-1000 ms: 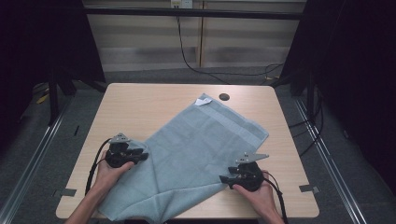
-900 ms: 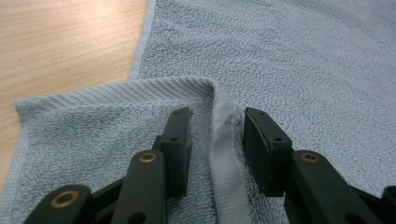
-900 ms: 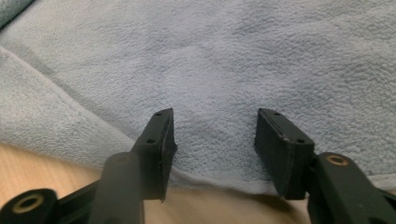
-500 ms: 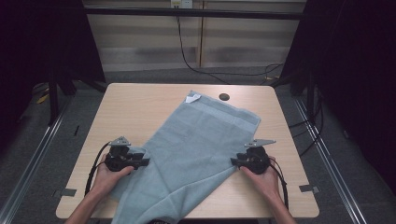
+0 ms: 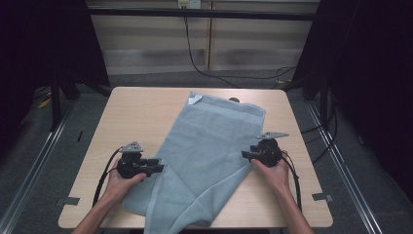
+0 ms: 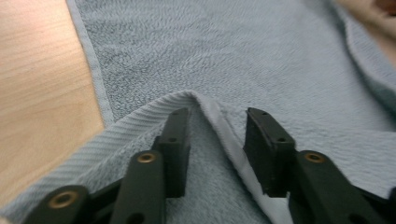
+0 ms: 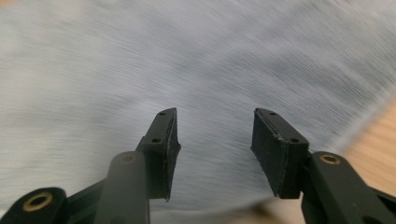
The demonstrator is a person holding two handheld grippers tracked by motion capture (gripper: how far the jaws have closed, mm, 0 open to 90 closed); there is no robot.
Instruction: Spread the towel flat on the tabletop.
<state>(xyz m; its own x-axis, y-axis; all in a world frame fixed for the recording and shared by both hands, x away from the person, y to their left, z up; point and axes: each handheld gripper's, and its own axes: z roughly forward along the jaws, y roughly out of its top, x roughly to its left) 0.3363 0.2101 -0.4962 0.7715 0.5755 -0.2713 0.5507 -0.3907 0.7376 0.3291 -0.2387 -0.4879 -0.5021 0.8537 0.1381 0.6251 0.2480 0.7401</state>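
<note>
Straddling a towel [image 6: 261, 60] fold, left tongs [image 6: 217, 135] closing, unpinched; right tongs [image 7: 215, 140] spread, opening

No readable text from my end. The white tag [image 5: 195, 99] on the far corner of the towel [image 5: 209, 146] is too small to make out any print. In the high view a small yellowish label [image 5: 183, 3] sits at the top edge on the back wall, blurred, can't read it. I see no markings on the black jaws in the left gripper view or the right gripper view. Nothing printed on the table [image 5: 141, 117].
</note>
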